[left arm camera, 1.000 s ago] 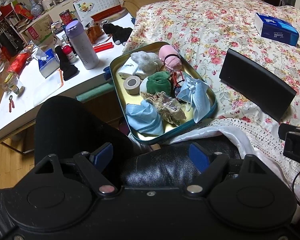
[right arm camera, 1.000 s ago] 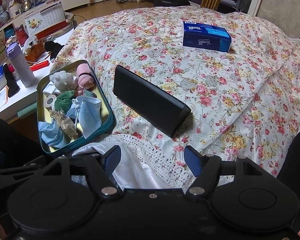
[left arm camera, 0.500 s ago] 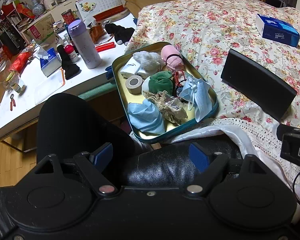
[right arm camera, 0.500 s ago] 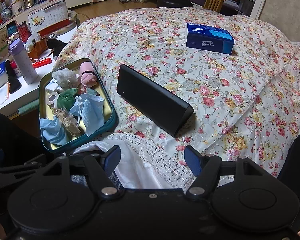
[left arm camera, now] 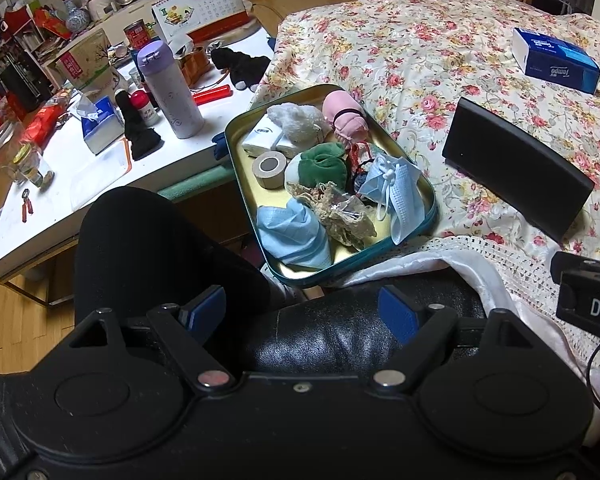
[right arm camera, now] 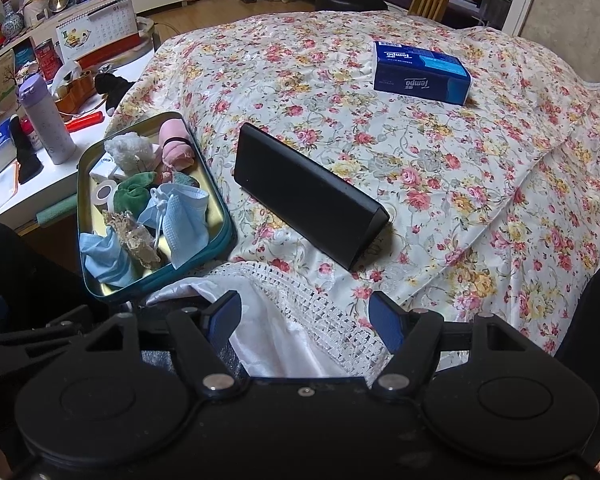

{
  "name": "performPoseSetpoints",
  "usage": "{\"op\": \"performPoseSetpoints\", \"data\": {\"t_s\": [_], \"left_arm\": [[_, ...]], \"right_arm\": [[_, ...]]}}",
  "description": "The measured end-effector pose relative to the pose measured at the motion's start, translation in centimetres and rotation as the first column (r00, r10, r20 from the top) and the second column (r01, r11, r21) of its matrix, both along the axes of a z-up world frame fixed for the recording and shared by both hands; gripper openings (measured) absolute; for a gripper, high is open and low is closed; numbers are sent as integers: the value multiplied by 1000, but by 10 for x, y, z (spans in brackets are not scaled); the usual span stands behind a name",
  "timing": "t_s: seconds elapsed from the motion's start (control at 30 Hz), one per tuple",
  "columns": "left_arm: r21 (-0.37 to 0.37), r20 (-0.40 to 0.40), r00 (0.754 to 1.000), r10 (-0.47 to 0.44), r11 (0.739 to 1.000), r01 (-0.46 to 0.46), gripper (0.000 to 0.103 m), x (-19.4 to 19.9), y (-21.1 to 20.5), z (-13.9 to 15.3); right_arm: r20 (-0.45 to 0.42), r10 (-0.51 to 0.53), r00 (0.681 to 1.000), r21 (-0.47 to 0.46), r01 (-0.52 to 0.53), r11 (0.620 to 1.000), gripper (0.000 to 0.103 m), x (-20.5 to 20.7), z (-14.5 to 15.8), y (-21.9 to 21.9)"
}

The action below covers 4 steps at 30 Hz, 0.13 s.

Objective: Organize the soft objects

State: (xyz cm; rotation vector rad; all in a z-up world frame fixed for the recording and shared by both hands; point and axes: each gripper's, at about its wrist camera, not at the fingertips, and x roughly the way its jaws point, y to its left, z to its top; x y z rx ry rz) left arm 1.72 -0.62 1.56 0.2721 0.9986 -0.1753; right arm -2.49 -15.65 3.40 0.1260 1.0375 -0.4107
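Soft objects fill the teal-rimmed, gold-lined metal tray [left arm camera: 428,222] at the near left corner of the flowered bedspread [left arm camera: 420,52], its left end jutting over the gap toward the white table [left arm camera: 100,176]: two crumpled light-blue face masks [left arm camera: 294,234], a green cloth bundle [left arm camera: 324,166], a pink cloth roll [left arm camera: 346,118], a white fluffy tuft [left arm camera: 296,118], a beige lace scrap [left arm camera: 340,212], plus a roll of beige tape [left arm camera: 269,169] and small white packets [left arm camera: 264,138]. I hold my left gripper [left arm camera: 302,314] tilted steeply down over my lap, short of the tray's near rim, its blue-padded fingers [left arm camera: 204,310] spread fairly wide with nothing between them. My right gripper [right arm camera: 304,316] hangs at the same downward tilt above the white lace-edged cloth [right arm camera: 324,320] draped at the bed's edge, its fingers [right arm camera: 386,318] parted a little less and also empty. Right of the tray lies a long black wedge-shaped case [right arm camera: 308,194]; farther back sits a blue tissue box [right arm camera: 420,72].
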Motion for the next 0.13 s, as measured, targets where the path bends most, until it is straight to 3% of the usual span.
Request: {"op": "performPoseSetpoints", "data": {"t_s": [0.13], "left_arm": [[-6,-5,1000,-4,1000,4,81,1,1,0]], "right_arm": [[-2,4,1000,0,-4,1000,69,0,0,1]]}}
